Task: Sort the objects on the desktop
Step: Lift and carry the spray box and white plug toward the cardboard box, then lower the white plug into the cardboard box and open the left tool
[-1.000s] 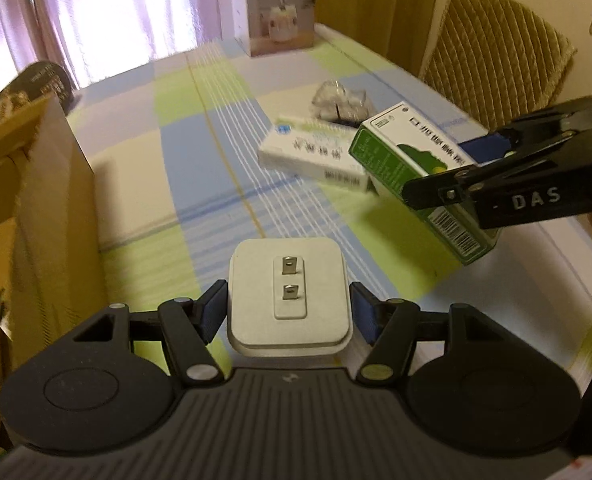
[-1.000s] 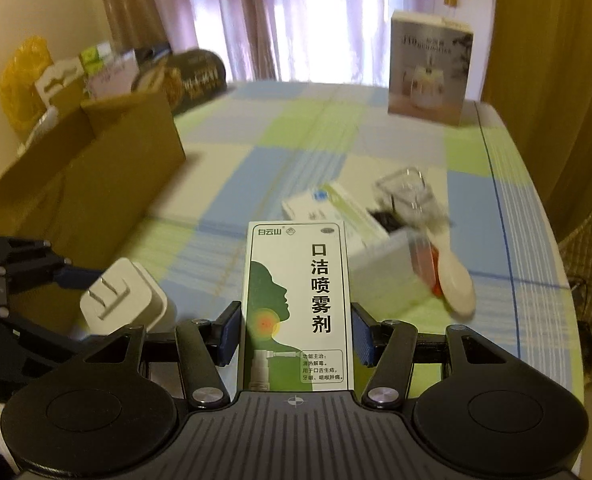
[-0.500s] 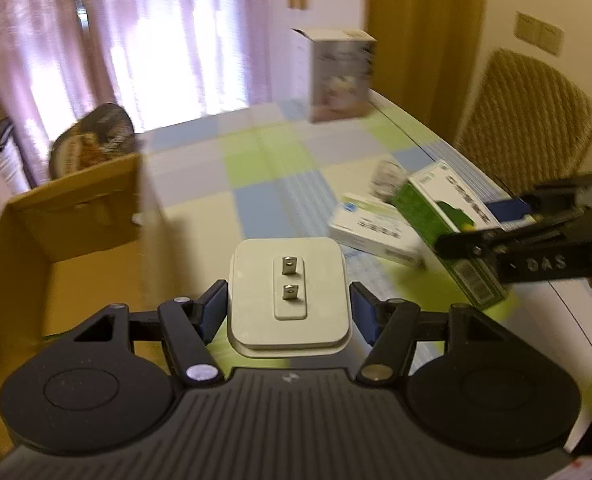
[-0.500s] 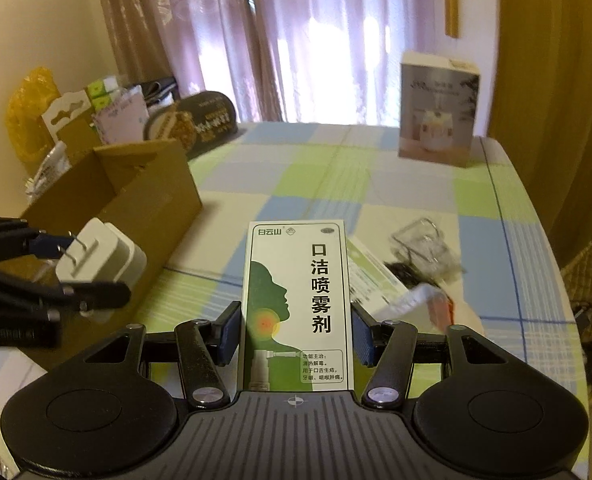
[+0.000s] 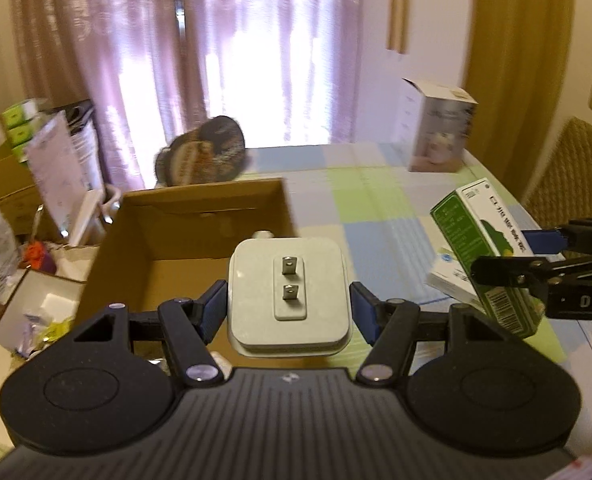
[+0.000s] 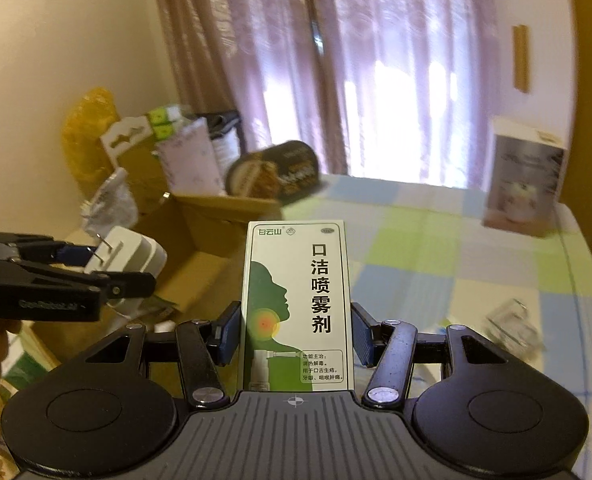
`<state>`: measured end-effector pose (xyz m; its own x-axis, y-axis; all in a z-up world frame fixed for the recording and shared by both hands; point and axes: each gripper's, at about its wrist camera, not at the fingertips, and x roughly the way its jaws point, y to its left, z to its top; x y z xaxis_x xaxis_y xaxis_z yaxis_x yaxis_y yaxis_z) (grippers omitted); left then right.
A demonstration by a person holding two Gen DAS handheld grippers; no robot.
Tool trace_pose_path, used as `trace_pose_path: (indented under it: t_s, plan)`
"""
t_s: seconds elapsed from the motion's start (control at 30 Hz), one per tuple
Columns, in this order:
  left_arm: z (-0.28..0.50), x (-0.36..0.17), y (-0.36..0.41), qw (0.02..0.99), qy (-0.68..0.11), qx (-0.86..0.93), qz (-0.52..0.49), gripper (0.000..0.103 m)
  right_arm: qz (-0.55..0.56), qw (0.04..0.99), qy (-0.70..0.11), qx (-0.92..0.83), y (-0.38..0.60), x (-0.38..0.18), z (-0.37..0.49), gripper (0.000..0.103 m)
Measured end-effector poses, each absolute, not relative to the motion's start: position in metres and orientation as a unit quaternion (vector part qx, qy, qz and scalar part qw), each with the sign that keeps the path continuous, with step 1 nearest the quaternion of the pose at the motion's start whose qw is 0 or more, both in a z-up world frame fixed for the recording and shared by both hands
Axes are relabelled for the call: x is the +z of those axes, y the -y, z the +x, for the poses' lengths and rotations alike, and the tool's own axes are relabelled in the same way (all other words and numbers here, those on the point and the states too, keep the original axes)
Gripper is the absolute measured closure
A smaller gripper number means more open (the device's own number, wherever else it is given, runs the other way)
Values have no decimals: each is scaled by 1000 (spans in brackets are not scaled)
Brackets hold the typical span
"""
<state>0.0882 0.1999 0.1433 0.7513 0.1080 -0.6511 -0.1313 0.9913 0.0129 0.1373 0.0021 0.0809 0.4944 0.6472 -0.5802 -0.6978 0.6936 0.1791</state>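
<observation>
The white plug adapter (image 5: 289, 296) is sitting between the pads of your left gripper (image 5: 289, 312), which is clamping it with the prongs facing the camera, right over the open cardboard box (image 5: 199, 236) at the table's left edge. Your right gripper (image 6: 296, 340) is gripping the green spray box (image 6: 296, 304) upright, further right, over the table (image 6: 436, 256). I judge the left one is nearer the box for dropping.

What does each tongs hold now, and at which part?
The left tongs grip the white plug adapter by its two sides. The right tongs grip the green spray box by its long side faces.
</observation>
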Motion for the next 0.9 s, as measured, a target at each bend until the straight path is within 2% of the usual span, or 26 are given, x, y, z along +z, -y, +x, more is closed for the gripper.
trace_pose_path:
  t_s: [0.43,0.9]
  plan:
    - [58,130,-261,921,-363,133,-43,43,-28,827,-324,458,-87,81,131,51]
    - [49,101,-281,908,-394,131,-59,43,-46,803,-350,481,-144,51,131,51]
